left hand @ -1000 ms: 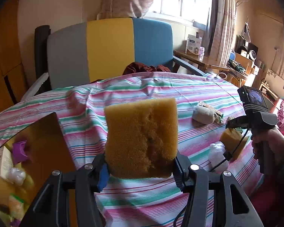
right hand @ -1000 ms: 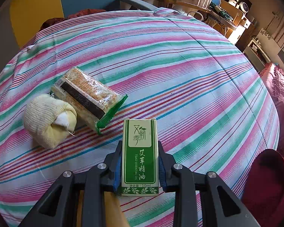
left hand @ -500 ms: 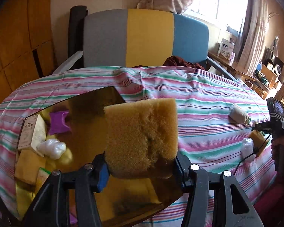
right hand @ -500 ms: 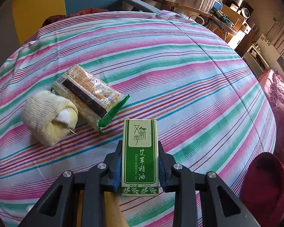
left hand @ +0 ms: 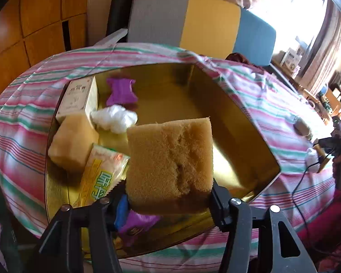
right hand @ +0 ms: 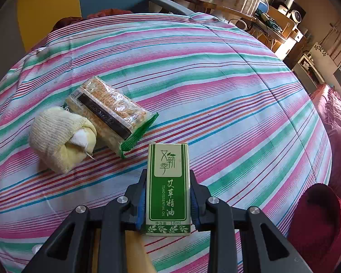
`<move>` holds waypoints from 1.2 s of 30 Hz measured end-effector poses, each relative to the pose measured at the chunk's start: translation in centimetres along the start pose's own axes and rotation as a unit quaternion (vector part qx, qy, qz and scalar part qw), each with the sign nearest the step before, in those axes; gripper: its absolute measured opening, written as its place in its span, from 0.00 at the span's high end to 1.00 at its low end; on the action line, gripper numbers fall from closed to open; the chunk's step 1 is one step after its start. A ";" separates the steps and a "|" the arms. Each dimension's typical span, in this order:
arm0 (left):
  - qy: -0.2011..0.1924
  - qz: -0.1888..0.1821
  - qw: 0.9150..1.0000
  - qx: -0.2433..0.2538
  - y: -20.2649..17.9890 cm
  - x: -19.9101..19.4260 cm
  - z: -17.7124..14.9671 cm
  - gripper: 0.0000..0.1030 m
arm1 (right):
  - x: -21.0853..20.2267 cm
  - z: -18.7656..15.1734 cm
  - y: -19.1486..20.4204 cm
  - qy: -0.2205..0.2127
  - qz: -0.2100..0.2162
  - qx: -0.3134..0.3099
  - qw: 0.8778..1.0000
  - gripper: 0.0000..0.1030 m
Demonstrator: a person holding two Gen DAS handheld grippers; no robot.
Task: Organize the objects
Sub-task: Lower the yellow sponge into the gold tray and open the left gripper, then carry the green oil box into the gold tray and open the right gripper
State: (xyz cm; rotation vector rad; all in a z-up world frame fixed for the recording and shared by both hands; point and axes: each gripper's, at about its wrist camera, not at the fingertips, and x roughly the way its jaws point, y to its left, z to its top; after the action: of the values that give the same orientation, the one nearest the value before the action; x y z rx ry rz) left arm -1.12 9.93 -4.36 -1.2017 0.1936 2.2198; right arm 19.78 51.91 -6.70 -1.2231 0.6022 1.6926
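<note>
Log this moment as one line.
left claw: sponge between jaws just opening, over gold tray | right claw: shut on green box

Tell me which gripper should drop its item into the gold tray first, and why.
Left. The left gripper holds the sponge right over the gold tray, its jaws just easing wider. The right gripper clamps the green box over bare striped cloth, no tray in its view.

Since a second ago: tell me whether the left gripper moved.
Yes. The left gripper, jaws just opening around the sponge, swung left from over the striped cloth to over the gold tray.
</note>
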 end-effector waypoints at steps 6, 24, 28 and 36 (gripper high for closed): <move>-0.007 0.012 1.000 -0.003 0.2 -0.2 -0.1 0.30 | 0.0 0.0 -0.2 0.002 0.008 0.006 1.000 0.71; -0.083 0.111 0.989 -0.046 4.1 -3.4 0.7 0.29 | -10.7 -0.2 5.0 -0.158 0.136 -0.050 0.977 0.71; -0.094 0.119 0.986 -0.067 5.0 -4.0 0.8 0.28 | -15.6 -2.0 13.4 -0.177 0.234 -0.145 0.945 0.71; -0.099 0.127 0.983 -0.091 6.4 -4.8 0.2 0.26 | -19.7 -10.3 33.3 -0.118 0.337 -0.343 0.869 0.71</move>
State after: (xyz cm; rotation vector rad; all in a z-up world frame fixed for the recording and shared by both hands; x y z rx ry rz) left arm -2.94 2.79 -1.39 -1.0898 0.0663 2.6115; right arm -3.58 20.98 3.16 -1.3214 0.2775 2.7703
